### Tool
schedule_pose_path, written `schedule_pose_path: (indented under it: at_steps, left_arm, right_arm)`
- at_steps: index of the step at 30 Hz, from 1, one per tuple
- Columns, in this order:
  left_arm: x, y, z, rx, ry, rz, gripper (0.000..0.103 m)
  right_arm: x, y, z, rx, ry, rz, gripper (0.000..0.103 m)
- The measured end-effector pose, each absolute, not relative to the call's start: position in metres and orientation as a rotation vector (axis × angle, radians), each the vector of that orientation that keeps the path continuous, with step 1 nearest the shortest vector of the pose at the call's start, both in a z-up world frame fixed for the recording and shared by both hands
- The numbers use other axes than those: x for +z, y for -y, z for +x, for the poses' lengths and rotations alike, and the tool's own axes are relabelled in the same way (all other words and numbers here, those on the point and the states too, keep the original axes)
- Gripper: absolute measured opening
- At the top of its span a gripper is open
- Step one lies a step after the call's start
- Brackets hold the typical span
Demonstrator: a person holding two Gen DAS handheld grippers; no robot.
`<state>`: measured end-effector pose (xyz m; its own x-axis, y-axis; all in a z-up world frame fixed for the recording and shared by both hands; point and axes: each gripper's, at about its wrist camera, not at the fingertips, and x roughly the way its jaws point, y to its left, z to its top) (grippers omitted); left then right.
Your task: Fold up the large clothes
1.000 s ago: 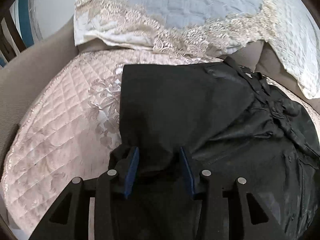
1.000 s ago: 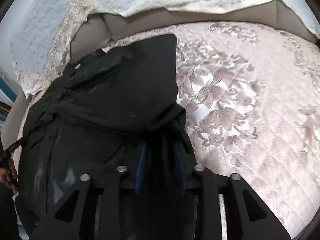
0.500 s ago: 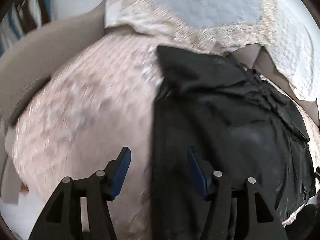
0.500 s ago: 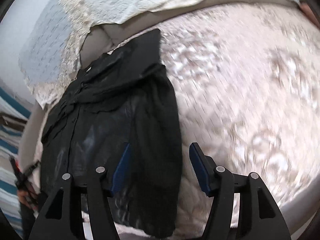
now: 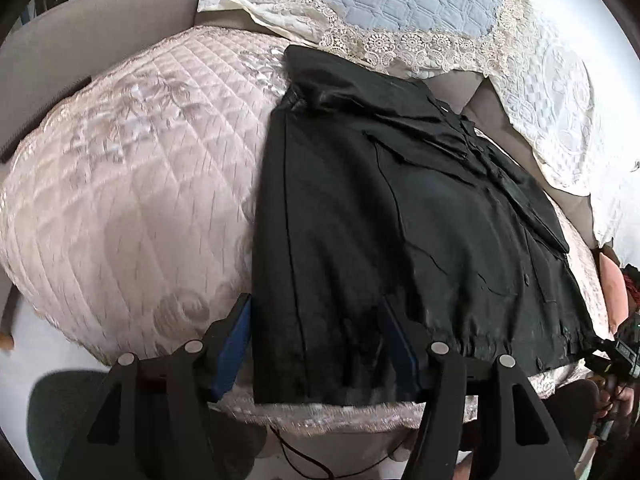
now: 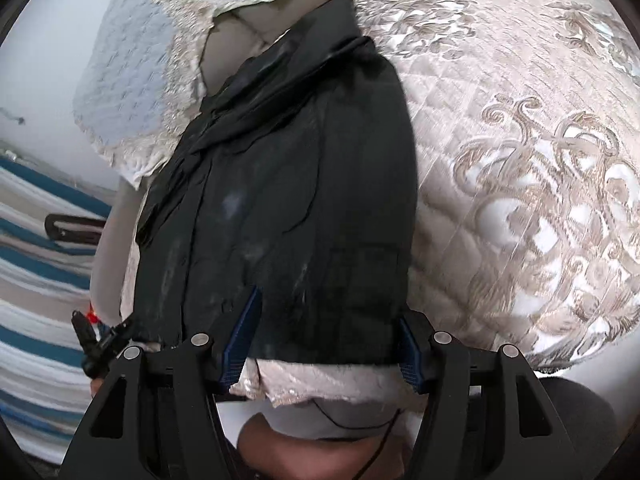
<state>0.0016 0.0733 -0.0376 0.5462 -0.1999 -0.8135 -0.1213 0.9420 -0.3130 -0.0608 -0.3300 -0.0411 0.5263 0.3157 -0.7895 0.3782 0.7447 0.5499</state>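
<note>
A black garment [image 5: 400, 216] lies flat on a pale pink quilted cover [image 5: 132, 184], with a folded side panel along its left edge and its collar at the far end. It also shows in the right wrist view [image 6: 296, 208] on the same cover [image 6: 520, 200]. My left gripper [image 5: 316, 344] is open and empty, just above the garment's near hem. My right gripper [image 6: 324, 340] is open and empty over the near hem. The other gripper shows small at the right edge [image 5: 624, 356] and at the left edge [image 6: 96, 344].
A white and blue quilted cover with lace trim [image 5: 400, 4] drapes over the backrest behind the garment. Beige upholstery [image 5: 100, 36] rims the seat. A blue and white striped fabric [image 6: 36, 248] lies to the left. A thin black cable [image 5: 312, 460] hangs below the seat edge.
Both grippers let go of the black garment, opened and drew back toward the seat's near edge. The folded side panels now lie flat on the garment.
</note>
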Motion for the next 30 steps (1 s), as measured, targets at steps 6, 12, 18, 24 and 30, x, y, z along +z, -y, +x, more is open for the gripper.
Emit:
schedule_pose_path:
  at_steps: [6,12,18,24,30]
  left_arm:
    - [-0.038,-0.065,0.002,0.016,-0.996,-0.332,0.054]
    - [-0.039,-0.081,-0.001,0.017,-0.994,-0.422,0.019]
    - [-0.022,-0.082,-0.007,-0.025,-0.956,-0.484,0.01]
    - [0.019,-0.083,-0.012,-0.087,-0.846,-0.535,0.009]
    - [0.041,-0.082,0.012,-0.135,-0.787,-0.55,0.008]
  right_arm:
    - [-0.05,0.325,-0.051,-0.018,-1.064,0.779,0.027]
    - [-0.05,0.328,-0.057,-0.022,-1.035,0.799,0.01]
    - [-0.021,0.332,-0.069,0.018,-0.937,0.808,0.007]
    - [0.008,0.331,-0.069,0.077,-0.85,0.81,0.005]
    - [0.021,0.336,-0.043,0.112,-0.806,0.798,0.005]
